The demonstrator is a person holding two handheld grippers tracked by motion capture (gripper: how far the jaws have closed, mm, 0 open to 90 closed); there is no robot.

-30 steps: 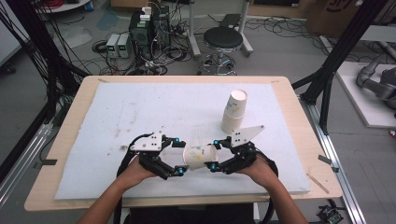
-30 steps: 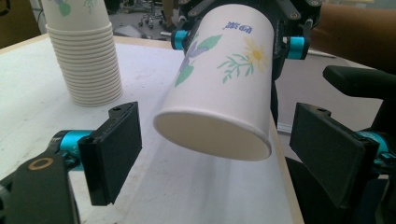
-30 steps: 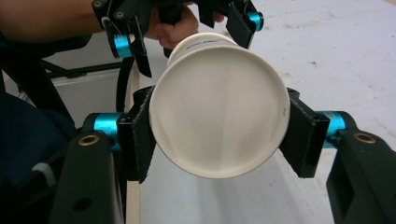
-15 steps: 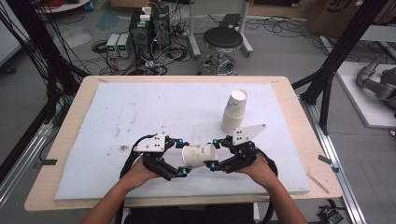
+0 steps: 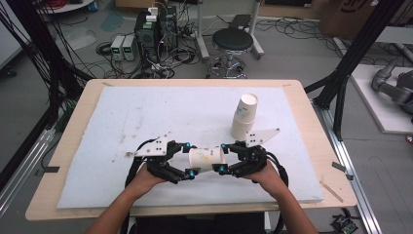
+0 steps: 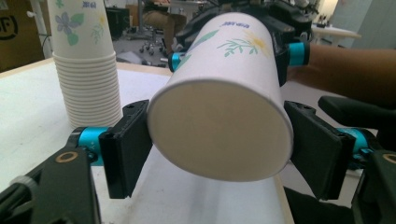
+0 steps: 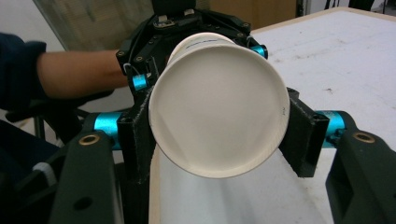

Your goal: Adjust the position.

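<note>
Left gripper [image 5: 186,161] and right gripper [image 5: 223,158] each clamp an end of 1 cup [image 5: 206,159]; 1 stack [image 5: 243,117] stands on the counter [image 5: 117,117].

A light wooden table [image 5: 304,112] carries a white foam mat [image 5: 170,112] covering most of its top, smudged with dark marks toward the left. 1 stack of paper cups [image 5: 243,118] stands on the mat, right of centre, leaning slightly.
</note>
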